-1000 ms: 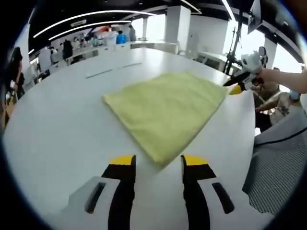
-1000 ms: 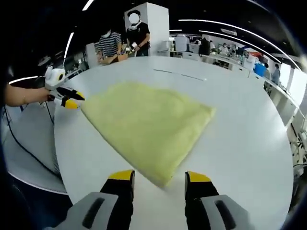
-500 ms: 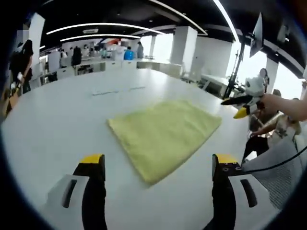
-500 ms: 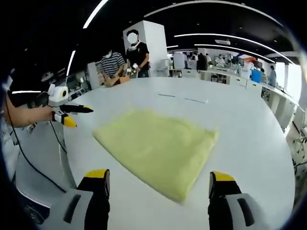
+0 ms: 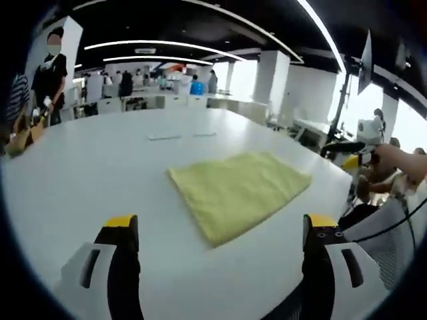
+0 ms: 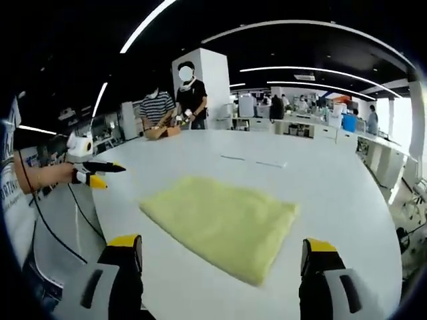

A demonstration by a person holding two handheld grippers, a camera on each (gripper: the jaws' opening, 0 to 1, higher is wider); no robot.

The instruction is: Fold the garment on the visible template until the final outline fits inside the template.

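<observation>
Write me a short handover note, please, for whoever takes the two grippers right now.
Left gripper: open, holding nothing, off the cloth.
Right gripper: open, holding nothing, off the cloth.
Yellow garment: lying flat as a folded rectangle on the white table, touched by neither gripper.
Done: folding appears finished.
Left: I cannot make out the template outline, so check the fit; refold if it overhangs.

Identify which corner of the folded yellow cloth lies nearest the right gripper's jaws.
The pointed corner of the yellow cloth, low in the right gripper view, between the open right gripper jaws; the other corners lie farther up the white table.
</observation>
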